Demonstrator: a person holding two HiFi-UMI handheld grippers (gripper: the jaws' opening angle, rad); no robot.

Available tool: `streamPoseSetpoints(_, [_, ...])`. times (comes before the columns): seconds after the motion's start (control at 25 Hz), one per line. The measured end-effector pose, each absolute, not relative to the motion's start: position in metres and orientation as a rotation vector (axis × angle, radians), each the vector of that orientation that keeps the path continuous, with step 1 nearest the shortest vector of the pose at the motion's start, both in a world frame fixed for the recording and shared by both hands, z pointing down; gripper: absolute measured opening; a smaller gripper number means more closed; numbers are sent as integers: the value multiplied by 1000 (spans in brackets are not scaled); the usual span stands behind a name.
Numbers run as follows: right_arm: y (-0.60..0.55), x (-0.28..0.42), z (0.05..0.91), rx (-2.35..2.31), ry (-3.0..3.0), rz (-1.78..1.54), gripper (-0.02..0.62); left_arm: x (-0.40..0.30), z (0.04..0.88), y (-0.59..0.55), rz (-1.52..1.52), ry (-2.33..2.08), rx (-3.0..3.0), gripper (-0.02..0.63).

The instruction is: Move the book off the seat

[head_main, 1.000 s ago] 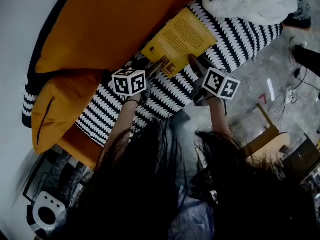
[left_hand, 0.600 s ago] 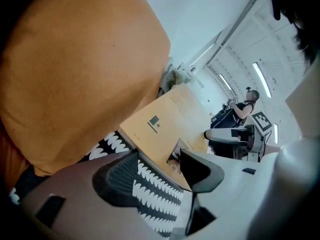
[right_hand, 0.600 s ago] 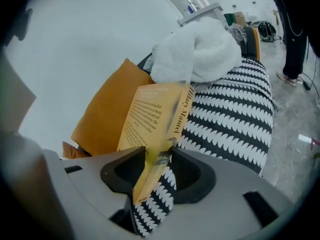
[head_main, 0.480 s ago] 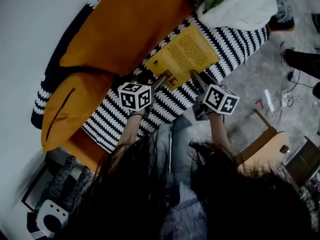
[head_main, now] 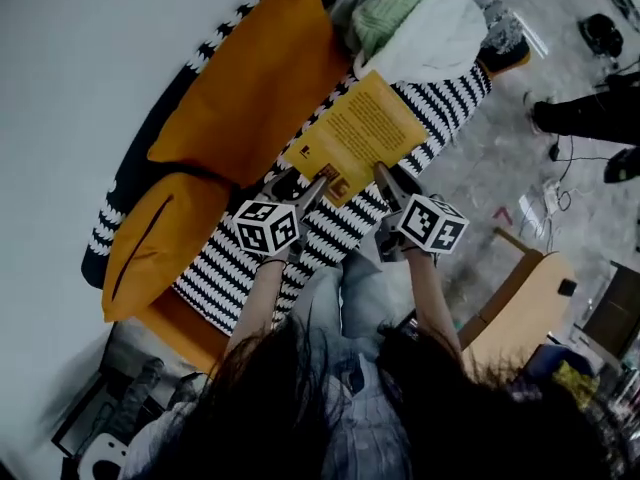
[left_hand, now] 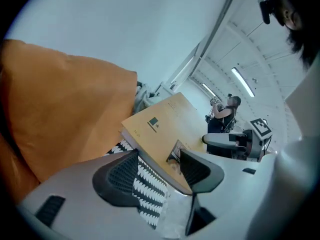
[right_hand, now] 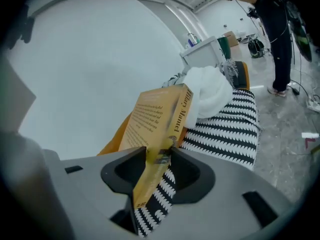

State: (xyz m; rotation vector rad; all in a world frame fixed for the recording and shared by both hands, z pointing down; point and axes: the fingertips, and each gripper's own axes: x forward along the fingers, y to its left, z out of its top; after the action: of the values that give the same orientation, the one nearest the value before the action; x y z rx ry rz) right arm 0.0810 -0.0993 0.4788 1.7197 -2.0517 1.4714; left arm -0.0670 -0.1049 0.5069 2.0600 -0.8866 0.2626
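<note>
Because the person's dark hair [head_main: 390,408] fills the near part of the head view, both forearms are mostly hidden and only the marker cubes and jaws show clear of it. The white and green bedding pile [head_main: 415,13] is cut off at the far edge. The bystander's legs [head_main: 585,113] at far right are cropped, and a wooden chair [head_main: 520,303] at near right is half hidden. The left gripper [left_hand: 158,156] is clenched on the near left corner of the yellow book [head_main: 358,133]: its right pad lies on the cover and its left jaw tip meets the underside. Striped fabric shows in the gap lower down, so contact along the whole pad is hard to make out. The right gripper [right_hand: 159,154] is clamped on the book's near right edge, with the cover print blurred right at the pads. The book hangs tilted above the striped seat [head_main: 450,98], just right of the big orange back cushion [head_main: 250,78]. A smaller orange cushion [head_main: 155,243] lies at near left. A second ago the book lay flat on the seat with the jaws at its near edge; now it is lifted clear, and more sofa and floor are in view.
</note>
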Motion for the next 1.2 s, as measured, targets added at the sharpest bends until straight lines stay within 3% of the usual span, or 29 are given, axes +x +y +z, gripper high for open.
streamPoseSetpoints(0.68, [-69, 88, 337, 1988, -2169, 1253, 163, -54, 371, -101, 218, -736, 2328, 256])
streamPoseSetpoints(1.2, [20, 194, 285, 2294, -2037, 1069, 161, 65, 334, -38, 229, -434, 2469, 256])
